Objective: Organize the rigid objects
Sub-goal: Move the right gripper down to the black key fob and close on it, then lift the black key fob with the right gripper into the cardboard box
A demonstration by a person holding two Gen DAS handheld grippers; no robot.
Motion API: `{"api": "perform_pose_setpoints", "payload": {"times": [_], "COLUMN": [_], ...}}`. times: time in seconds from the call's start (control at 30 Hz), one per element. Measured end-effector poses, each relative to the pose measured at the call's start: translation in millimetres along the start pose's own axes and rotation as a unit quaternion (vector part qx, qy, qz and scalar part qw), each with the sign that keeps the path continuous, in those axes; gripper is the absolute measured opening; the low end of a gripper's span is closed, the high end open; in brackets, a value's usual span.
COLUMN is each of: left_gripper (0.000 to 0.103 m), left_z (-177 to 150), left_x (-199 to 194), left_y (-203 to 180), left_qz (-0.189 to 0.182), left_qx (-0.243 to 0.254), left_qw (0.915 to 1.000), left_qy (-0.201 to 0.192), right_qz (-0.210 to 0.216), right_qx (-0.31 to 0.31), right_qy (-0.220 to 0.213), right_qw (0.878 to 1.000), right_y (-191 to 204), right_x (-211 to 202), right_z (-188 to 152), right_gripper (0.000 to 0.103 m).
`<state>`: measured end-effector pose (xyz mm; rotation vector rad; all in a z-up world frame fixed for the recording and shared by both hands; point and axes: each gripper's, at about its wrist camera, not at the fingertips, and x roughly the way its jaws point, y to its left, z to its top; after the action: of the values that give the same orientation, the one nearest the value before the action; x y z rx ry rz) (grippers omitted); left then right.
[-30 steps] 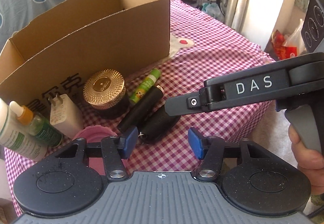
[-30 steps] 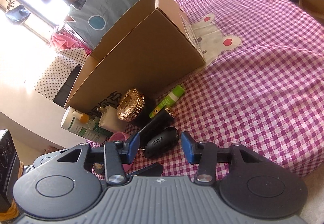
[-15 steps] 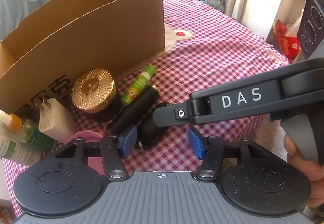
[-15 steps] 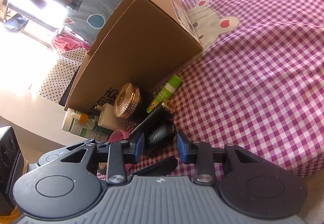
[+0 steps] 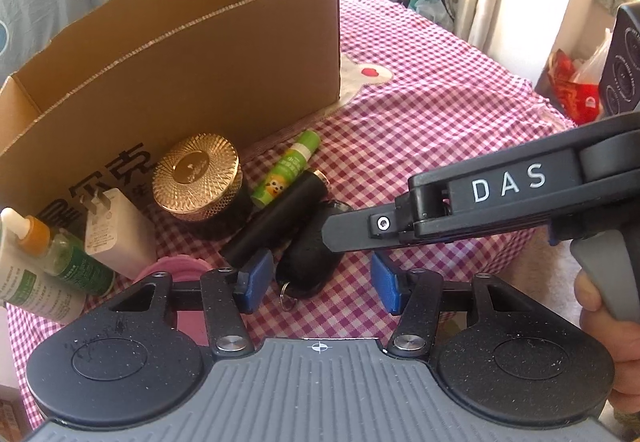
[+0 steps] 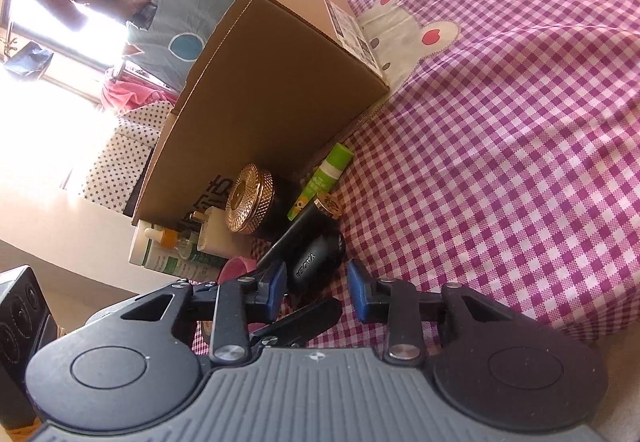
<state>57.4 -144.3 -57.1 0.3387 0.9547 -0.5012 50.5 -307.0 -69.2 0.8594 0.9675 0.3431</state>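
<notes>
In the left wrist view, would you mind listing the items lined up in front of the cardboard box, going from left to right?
White tube → orange-capped dropper bottle → white plug adapter → gold-lidded jar → green lip balm stick. The black cylinder and the black fob overlap the others, so I left them out.

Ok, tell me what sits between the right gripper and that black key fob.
Nothing visible does. The right gripper is open, with the black key fob lying just ahead of the gap between its pads. The black tube lies close along the fob's left side, crowding that pad.
</notes>
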Motion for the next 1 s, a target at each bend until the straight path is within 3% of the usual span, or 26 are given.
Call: {"api": "perform_pose_setpoints", "payload": {"times": [0.2,0.33,0.67,0.83,1.0], "left_gripper": [0.055,0.053,0.049,0.044,0.038], "left_z": [0,-2,-2,-2,-3], "left_x": [-1,4,3,3,1], "left_y": [10,6,7,8,5], "left_qz": [-0.066,-0.042,-0.049,-0.044,-0.040], "left_qx": [-0.047,-0.038,-0.031,-0.034,-0.028], "left_qw": [0.9967,0.9983,0.9983,0.9984,0.9987], "left_qy": [0.012,0.011,-0.002,-0.005,-0.011], "right_qz": [0.003,0.006,0.008,0.003,0.000], "right_qx": [0.011,0.016,0.014,0.016,0.012], "right_qy": [0.006,0.012,0.011,0.009,-0.002], "right_qw": [1.000,1.000,1.000,1.000,1.000], "right_y": [0,-2,5,4,5], "right_x": [5,6,16,17,9], "right_z": [4,5,5,6,3], "right_gripper": [0.031,0.028,0.026,0.017,0.017]}}
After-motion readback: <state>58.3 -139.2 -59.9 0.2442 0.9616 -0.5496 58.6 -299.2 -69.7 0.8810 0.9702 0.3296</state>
